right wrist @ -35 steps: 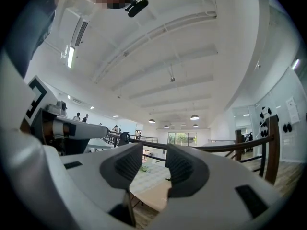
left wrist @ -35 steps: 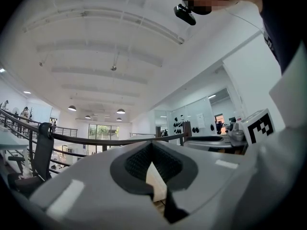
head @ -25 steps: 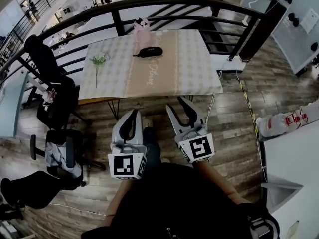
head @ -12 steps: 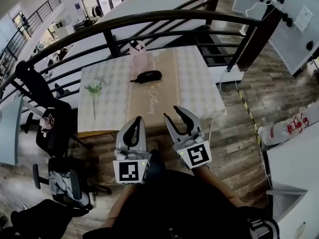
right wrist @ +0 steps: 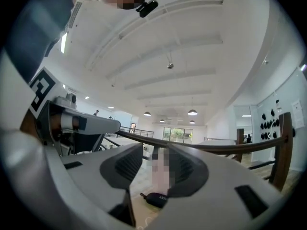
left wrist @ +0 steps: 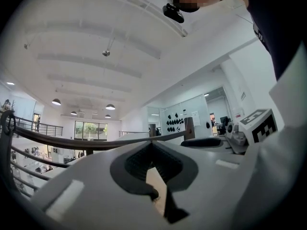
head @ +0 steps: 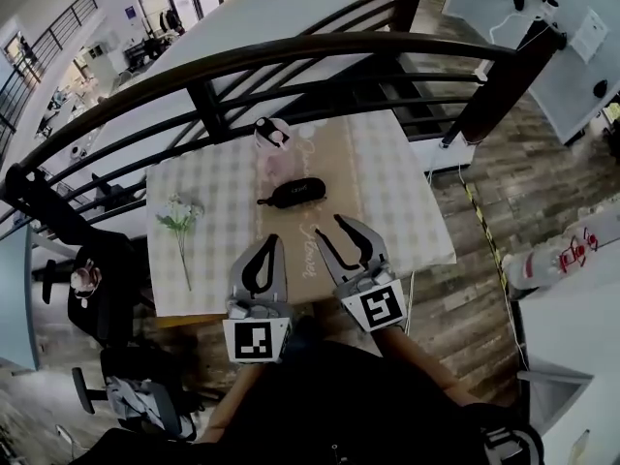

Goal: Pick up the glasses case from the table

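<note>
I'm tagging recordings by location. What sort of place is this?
Likely a mezzanine in an open-plan office or lab: a curved railing overlooks a lower floor, with a clothed table and an office chair beside it.

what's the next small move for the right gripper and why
Probably ease the right gripper forward toward the glasses case: its jaws stand apart and empty, and the case lies untouched ahead, lined up between them in the right gripper view.
</note>
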`<action>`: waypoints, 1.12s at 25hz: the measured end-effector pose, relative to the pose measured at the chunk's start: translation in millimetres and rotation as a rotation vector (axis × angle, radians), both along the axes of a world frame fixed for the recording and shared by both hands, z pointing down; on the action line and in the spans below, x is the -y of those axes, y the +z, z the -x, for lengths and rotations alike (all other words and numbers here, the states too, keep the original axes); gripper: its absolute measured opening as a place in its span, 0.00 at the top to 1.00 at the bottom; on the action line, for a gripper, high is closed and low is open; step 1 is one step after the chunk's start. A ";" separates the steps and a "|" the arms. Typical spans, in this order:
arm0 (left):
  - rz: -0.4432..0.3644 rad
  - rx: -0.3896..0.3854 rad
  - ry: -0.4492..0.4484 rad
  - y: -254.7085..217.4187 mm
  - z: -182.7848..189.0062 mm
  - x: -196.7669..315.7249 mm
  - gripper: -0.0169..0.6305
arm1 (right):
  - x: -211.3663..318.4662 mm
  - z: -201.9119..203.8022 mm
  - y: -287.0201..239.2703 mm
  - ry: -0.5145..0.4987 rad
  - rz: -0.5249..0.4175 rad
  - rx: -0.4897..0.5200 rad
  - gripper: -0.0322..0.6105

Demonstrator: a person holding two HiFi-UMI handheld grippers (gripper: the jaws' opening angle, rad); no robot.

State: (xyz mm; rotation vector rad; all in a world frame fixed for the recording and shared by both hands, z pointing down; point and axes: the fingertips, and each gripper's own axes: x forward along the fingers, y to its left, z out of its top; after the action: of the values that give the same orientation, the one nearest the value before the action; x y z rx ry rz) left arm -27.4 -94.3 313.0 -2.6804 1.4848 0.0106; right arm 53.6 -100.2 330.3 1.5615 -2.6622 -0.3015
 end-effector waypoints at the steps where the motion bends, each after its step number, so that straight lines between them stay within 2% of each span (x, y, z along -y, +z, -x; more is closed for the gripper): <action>1: 0.011 -0.002 0.002 4.7 2.9 12.7 0.96 | 12.1 2.0 3.8 0.005 0.011 -0.001 0.76; 8: 0.079 -0.022 0.036 30.3 15.1 81.0 0.95 | 74.6 17.4 23.9 0.020 0.054 -0.014 0.75; 12: 0.078 -0.026 0.038 46.3 24.4 99.7 0.96 | 90.0 23.0 32.9 0.033 0.069 -0.017 0.74; 17: 0.157 -0.047 0.052 57.6 29.5 109.2 0.95 | 100.6 25.2 38.9 0.036 0.086 -0.001 0.73; 28: 0.151 -0.037 0.048 73.8 41.3 133.8 0.95 | 120.8 25.9 61.2 -0.013 0.102 -0.069 0.70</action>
State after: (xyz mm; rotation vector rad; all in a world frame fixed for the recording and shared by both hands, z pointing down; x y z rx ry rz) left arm -68.8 -228.2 386.8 -2.8492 1.4878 -0.0513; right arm 27.7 -221.1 391.6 1.4779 -2.5921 -0.2126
